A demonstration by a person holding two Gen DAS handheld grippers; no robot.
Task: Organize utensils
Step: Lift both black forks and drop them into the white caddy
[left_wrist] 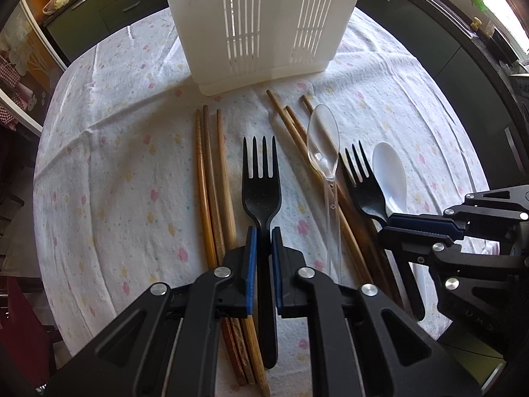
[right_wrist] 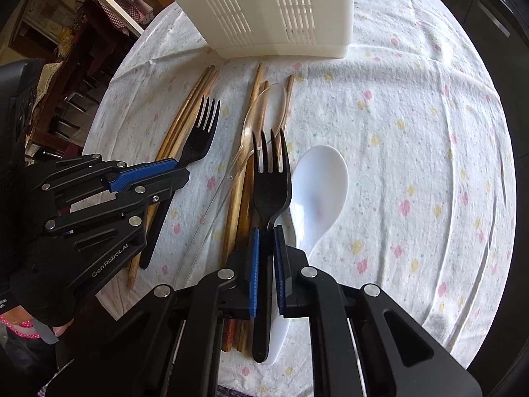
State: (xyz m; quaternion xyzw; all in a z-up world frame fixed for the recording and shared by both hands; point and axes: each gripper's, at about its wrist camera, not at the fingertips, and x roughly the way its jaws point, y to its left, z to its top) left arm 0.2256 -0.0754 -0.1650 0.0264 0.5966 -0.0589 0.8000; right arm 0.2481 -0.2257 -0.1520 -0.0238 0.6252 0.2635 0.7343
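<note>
On the flowered tablecloth (left_wrist: 109, 152), before the white slotted holder (left_wrist: 261, 26), each gripper is clamped on the neck of a black plastic fork — the left gripper (left_wrist: 263, 231) on the left fork (left_wrist: 261, 178) beside three chopsticks (left_wrist: 211, 178), the right gripper (right_wrist: 267, 231) on the right fork (right_wrist: 269, 178), which lies across more chopsticks (right_wrist: 254, 99), a clear spoon (left_wrist: 324, 139) and a white spoon (right_wrist: 319, 188). Both forks still look to rest on the table. Gripping low on the neck, tines forward, probably lets each fork be lifted clear and dropped handle-first into the holder — my reading.
</note>
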